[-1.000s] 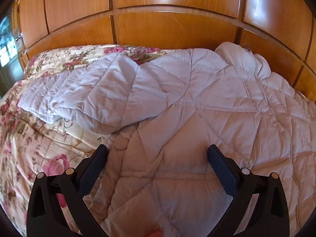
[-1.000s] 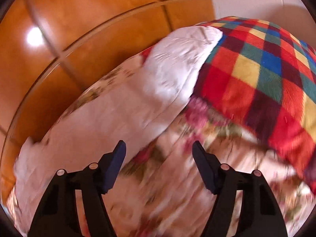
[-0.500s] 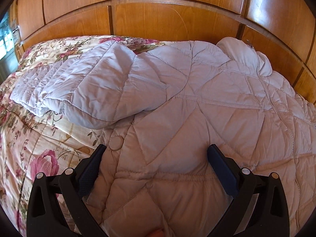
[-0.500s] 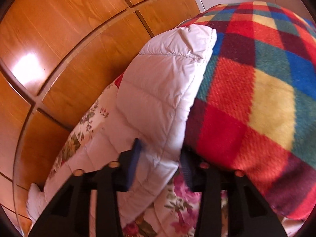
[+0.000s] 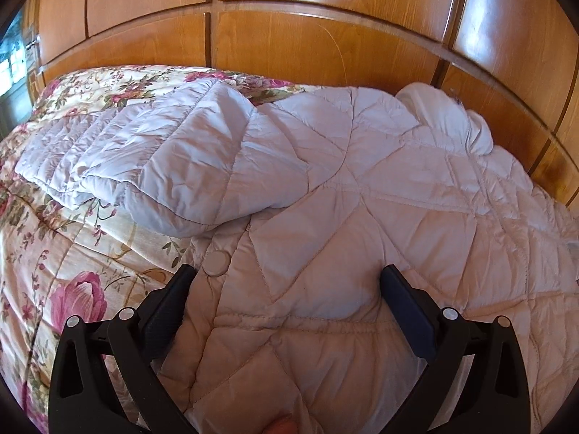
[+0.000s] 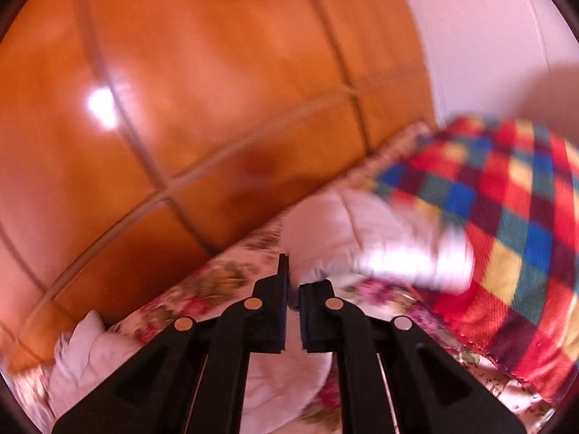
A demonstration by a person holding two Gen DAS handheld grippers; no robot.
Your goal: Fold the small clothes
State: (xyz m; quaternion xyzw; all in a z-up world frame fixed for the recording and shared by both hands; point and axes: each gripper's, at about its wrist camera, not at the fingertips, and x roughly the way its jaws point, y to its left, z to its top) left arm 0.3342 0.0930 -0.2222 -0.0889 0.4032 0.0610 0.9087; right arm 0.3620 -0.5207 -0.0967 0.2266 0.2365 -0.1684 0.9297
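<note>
Two grippers in view. No brand, label or legible writing showing on either view.

Left gripper [image 5: 287, 271] is hovering over the lower body of the quilted white jacket [image 5: 362, 199], jaws standing wide apart, gripping nothing; a round snap [image 5: 216, 263] is lying just beside its left finger. A fingertip [image 5: 282, 426] is showing at the bottom edge.

Right gripper [image 6: 293, 289] has just been closing and is now pinched nearly together; a thin fold of the sleeve [image 6: 380, 238] appears to be caught between the pads, though the frame is blurring.

Jacket is lying spread on the floral bedspread [image 5: 72, 253], its other sleeve [image 5: 163, 166] lying out to the left. Bare bedspread is showing on that left side. A checked blanket [image 6: 506, 217] is crowding the held sleeve on the right.

Wood panelling [image 5: 289, 47] is running right along the far edge of the bed, and a white wall [image 6: 488, 36] is adjoining it.
</note>
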